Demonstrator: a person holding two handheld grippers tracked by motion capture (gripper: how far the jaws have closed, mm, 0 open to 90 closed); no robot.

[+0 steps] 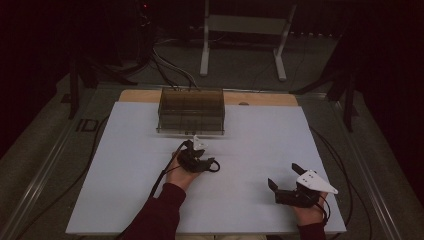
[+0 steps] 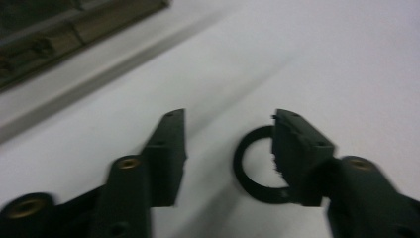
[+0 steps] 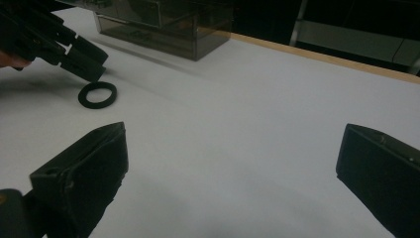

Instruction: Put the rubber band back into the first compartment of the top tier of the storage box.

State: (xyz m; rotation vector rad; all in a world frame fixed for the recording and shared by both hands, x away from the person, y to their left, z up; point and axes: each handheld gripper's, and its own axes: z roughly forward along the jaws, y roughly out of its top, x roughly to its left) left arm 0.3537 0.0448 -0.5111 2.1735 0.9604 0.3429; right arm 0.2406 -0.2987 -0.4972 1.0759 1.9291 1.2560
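A black flat ring (image 3: pixel 83 97) lies on the white mat (image 1: pixel 260 135) in front of a smoky see-through box (image 1: pixel 191 111). My left gripper (image 1: pixel 205 162) is low over the mat just before the box. In the left gripper view its jaws (image 2: pixel 229 119) stand apart, and the ring (image 2: pixel 239 168) lies flat beside and partly behind the right-hand one, with no pad pressing on it. The right gripper view shows that gripper's tips (image 3: pixel 91 69) just above the ring. My right gripper (image 1: pixel 284 176) rests near the front right of the mat, jaws (image 3: pixel 233 131) wide open and nothing between them.
The box (image 3: pixel 163 25) stands at the mat's far edge, with a strip of wooden table top (image 1: pixel 260 98) behind it. Cables run over the floor beyond, where a white metal stand (image 1: pixel 245 25) also stands. Bare mat lies between the two grippers.
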